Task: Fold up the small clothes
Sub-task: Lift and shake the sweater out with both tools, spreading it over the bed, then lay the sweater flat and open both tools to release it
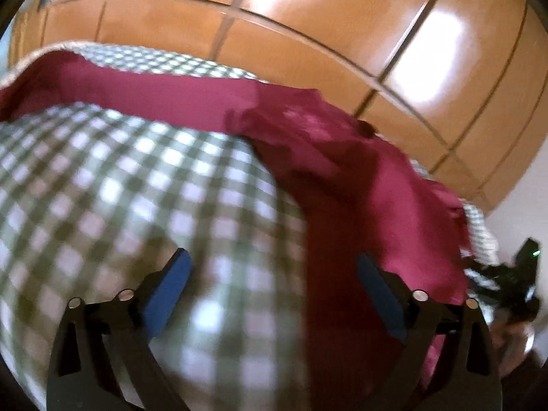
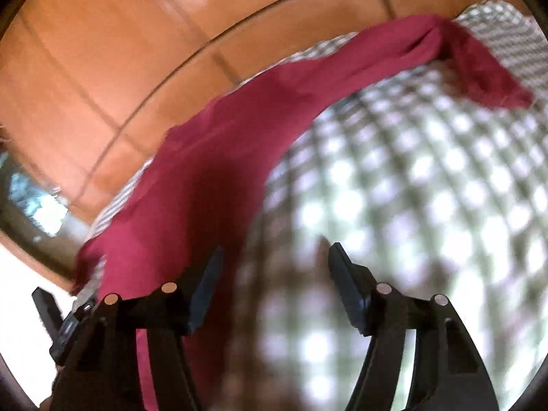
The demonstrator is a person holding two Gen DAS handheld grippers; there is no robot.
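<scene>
A dark red garment [image 1: 342, 157] lies stretched in a long band across the green-and-white checked cloth [image 1: 102, 178]. My left gripper [image 1: 273, 258] hangs over it with jaws wide open; its right finger [image 1: 380, 294] is above the garment's near end, and nothing is pinched. In the right wrist view the same garment [image 2: 212, 157] runs from lower left to upper right. My right gripper [image 2: 277, 251] is open over the checked cloth [image 2: 411, 188], its left finger [image 2: 205, 291] at the garment's edge. Both views are blurred.
Orange floor tiles [image 1: 308, 17] lie beyond the far edge of the checked surface. The other gripper shows at the right edge of the left wrist view [image 1: 513, 281] and at the lower left of the right wrist view [image 2: 51, 318].
</scene>
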